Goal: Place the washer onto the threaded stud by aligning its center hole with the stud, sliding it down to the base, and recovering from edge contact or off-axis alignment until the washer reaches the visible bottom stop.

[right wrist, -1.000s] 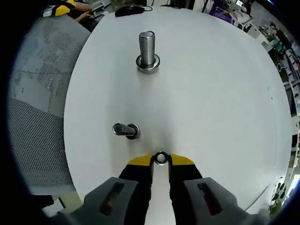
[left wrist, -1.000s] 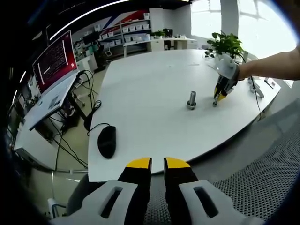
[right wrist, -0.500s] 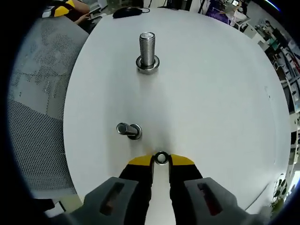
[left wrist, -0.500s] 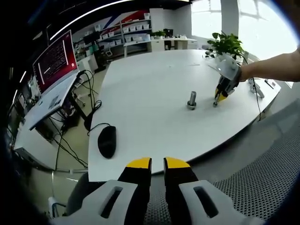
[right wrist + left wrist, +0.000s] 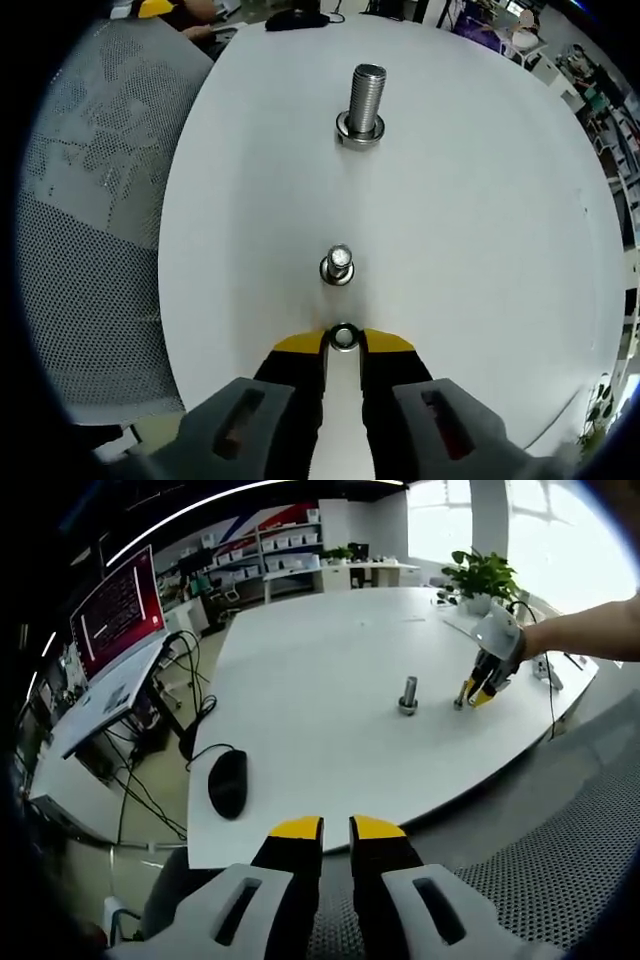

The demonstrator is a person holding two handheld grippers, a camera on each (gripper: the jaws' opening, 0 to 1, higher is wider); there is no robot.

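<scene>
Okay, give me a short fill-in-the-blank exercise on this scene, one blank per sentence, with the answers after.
1. The right gripper holds a small ____ between its yellow tips.
2. Two threaded studs stand on the white table: the small stud is nearer to the right gripper than the ____ one.
3. In the left gripper view, a black computer ____ lies near the table's edge.
4. The left gripper has its jaws nearly ____ with nothing between them.

Missing words: washer; large; mouse; closed

grey gripper (image 5: pixel 343 345), black jaws, yellow tips
</scene>
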